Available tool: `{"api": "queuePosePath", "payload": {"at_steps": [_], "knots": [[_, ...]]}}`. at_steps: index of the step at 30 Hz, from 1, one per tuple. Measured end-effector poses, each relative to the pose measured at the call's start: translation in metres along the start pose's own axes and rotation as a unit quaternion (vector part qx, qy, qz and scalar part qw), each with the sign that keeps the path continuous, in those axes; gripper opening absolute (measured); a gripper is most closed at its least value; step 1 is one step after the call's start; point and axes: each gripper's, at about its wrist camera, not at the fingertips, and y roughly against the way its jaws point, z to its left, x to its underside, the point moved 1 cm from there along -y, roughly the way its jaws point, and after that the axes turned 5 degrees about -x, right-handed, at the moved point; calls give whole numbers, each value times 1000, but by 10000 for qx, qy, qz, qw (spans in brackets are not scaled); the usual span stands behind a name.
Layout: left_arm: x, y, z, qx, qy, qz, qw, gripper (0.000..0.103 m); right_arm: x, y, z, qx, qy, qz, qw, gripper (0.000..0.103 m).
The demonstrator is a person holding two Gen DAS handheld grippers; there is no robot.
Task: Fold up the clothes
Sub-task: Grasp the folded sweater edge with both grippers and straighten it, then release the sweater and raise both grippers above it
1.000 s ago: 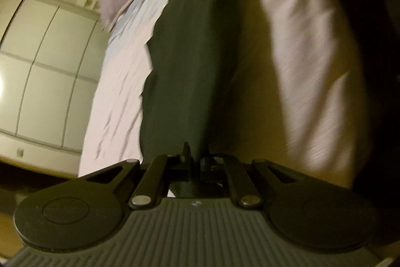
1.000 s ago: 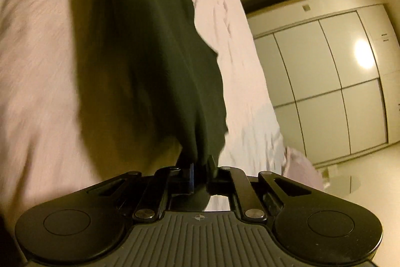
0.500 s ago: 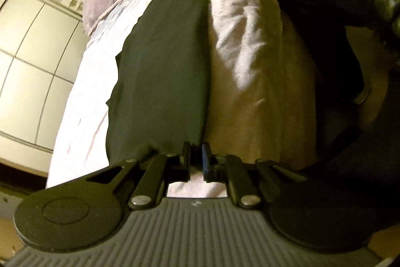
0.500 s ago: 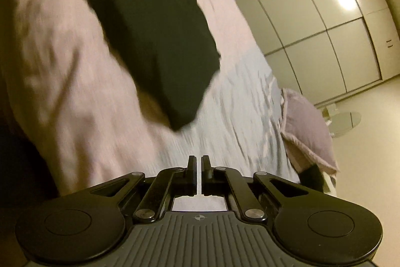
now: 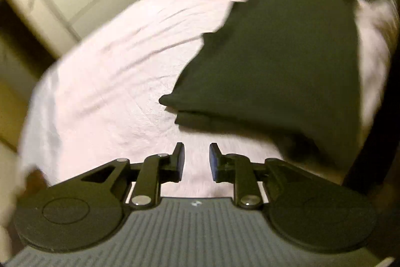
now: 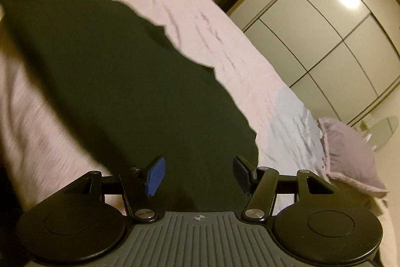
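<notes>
The dark garment [image 5: 275, 61] is lying folded on the bed [image 5: 112, 81], apparently lengthwise; both grippers' jaws are opening empty, right gripper [image 6: 197, 175] nearer, left gripper [image 5: 196, 160] short of its near-left corner.

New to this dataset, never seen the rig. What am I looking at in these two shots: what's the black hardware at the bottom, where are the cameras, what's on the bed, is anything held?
There is no robot arm here. A person holds a two-finger gripper in each hand, and a fisheye camera on each looks forward along its fingers. The black hardware at the bottom of each shot is that gripper's own body.

The left wrist view shows the left gripper above the pale bed cover, with a dark folded garment lying just ahead.

The right wrist view shows the right gripper over the same garment; a pillow and wardrobe doors sit to the right.

Nothing is held: both sets of jaws are opening, with nothing pinched between them.
</notes>
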Motion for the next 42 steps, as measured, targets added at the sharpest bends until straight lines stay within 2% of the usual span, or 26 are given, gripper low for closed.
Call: {"api": "queuePosePath", "payload": {"at_steps": [4, 8, 12, 14, 18, 20, 21, 22, 23, 24, 25, 27, 29, 30, 32, 35, 38, 40, 42], "knots": [[-27, -51, 31, 414, 1014, 139, 9939, 22, -19, -16, -39, -324, -760, 11, 9966, 60], [-39, -106, 56, 680, 1866, 541, 9786, 26, -21, -66, -108, -600, -1755, 194, 9825, 59], [-40, -139, 76, 1078, 2508, 680, 9596, 27, -10, -119, -171, -905, -2831, 295, 9543, 59], [-39, -149, 79, 1246, 2571, 742, 9554, 29, -4, -141, -194, -1029, -3219, 319, 9406, 59], [-33, -161, 82, 1509, 2753, 752, 9465, 29, 6, -178, -230, -1561, -3977, 299, 9037, 58], [-32, -160, 80, 1566, 2761, 706, 9456, 27, 12, -186, -240, -1765, -4326, 267, 8838, 41], [-31, -160, 80, 1599, 2761, 680, 9453, 24, 15, -189, -244, -1846, -4492, 250, 8738, 18], [-31, -161, 79, 1633, 2760, 653, 9449, 15, 17, -187, -245, -1869, -4601, 218, 8677, 4], [-32, -159, 78, 1625, 2731, 611, 9462, 6, 18, -185, -246, -1879, -4656, 184, 8646, 4], [-33, -156, 76, 1613, 2699, 568, 9476, 5, 17, -183, -247, -1879, -4681, 152, 8634, 3], [-35, -153, 74, 1535, 2599, 502, 9520, 1, 15, -177, -246, -1840, -4612, 119, 8679, 3], [-37, -142, 75, 1428, 2516, 266, 9569, 1, 6, -164, -246, -1721, -4433, -52, 8797, 3], [-35, -130, 85, 1403, 2728, -9, 9518, 1, -5, -145, -251, -1528, -4312, -373, 8885, 2], [-33, -125, 91, 1415, 2866, -147, 9474, 1, -9, -137, -256, -1475, -4316, -552, 8882, 2], [-27, -129, 96, 1387, 2988, -117, 9441, 1, -15, -132, -262, -1446, -4373, -767, 8843, 2], [-17, -143, 97, 1359, 3122, 83, 9402, 1, -22, -146, -260, -1352, -4223, -662, 8939, 2], [-11, -149, 99, 1389, 3244, 54, 9356, 2, -19, -165, -253, -1303, -4234, -499, 8951, 2], [-12, -148, 100, 1407, 3206, 1, 9367, 2, -14, -172, -248, -1275, -4259, -409, 8948, 2], [-11, -155, 101, 1443, 3186, 118, 9368, 3, -9, -180, -243, -1264, -4212, -220, 8979, 2]]}}
